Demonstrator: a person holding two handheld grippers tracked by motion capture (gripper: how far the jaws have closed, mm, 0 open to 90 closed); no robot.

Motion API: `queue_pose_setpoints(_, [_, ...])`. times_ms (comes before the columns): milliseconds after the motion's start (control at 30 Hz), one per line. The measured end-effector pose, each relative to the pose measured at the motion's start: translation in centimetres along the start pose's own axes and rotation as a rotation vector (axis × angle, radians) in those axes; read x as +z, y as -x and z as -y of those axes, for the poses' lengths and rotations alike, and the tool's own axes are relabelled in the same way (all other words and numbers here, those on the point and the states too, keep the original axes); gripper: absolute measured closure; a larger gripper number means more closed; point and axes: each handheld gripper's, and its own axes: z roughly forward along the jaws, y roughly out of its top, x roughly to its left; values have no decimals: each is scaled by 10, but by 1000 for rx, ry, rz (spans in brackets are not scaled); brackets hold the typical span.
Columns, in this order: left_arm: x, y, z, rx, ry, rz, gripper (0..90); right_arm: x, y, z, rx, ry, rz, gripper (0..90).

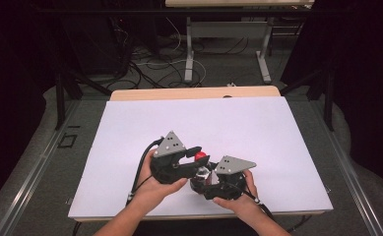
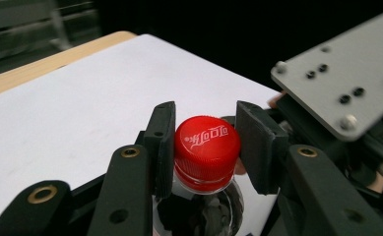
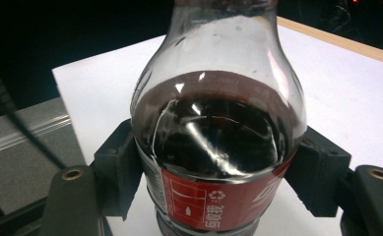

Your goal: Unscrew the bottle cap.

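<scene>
White table [image 1: 130,128]; cola bottle [image 3: 218,147] clamped by right hand-held gripper [image 3: 218,177], cap [image 2: 207,145] by left hand-held gripper [image 2: 206,147], base hidden.

white table [image 1: 218,118], grey floor [image 1: 228,73], cables [image 1: 149,64]

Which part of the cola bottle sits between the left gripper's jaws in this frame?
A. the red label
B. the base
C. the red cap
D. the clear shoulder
C: in the left gripper view the left gripper has its pads on either side of the red cap, while the right gripper clamps the bottle body lower down.
</scene>
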Motion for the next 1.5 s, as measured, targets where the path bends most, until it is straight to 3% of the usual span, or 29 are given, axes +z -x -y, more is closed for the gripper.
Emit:
queue_pose_setpoints(133, [3,5,-1,-38,16,-50,615,0,1,0,7,1,26,299])
queue_pose_setpoints(267, [5,6,-2,-40,15,-57,615,-1,2,0,13,3,37,299])
queue_pose_setpoints(433, [4,3,-3,-37,12,-12,598,-2,2,0,19,10,20,299])
queue_pose_setpoints(567, [-4,-5,-6,-8,34,29,443,-3,1,-1,23,14,15,299])
queue_pose_setpoints(667, [-12,-19,-8,8,34,126,388,-2,1,-1,7,2,-15,299])
queue_pose_setpoints(767, [-17,-34,-9,66,19,228,386,-1,-1,-1,4,11,-27,299])
queue_pose_setpoints(800, [-18,-38,-9,85,-1,268,386,-1,-1,-1,-4,9,-41,299])
queue_pose_setpoints(833, [-19,-42,-9,77,-27,317,386,0,-2,-1,-11,12,-51,299])
queue_pose_setpoints(900, [-18,-48,-7,115,-37,370,390,0,-3,-1,-27,10,-65,299])
queue_pose_setpoints(1167, [-9,-55,-1,144,-56,473,491,2,-8,-1,-47,9,-108,299])
queue_pose_setpoints(1267, [-8,-53,-1,166,-50,487,600,2,-8,-1,-57,9,-119,299])
queue_pose_setpoints(1367, [-8,-51,-2,176,-49,472,607,1,-8,-1,-51,11,-121,299])
queue_pose_setpoints(1500, [-7,-45,-3,170,-47,400,611,1,-7,-2,-42,15,-99,299])
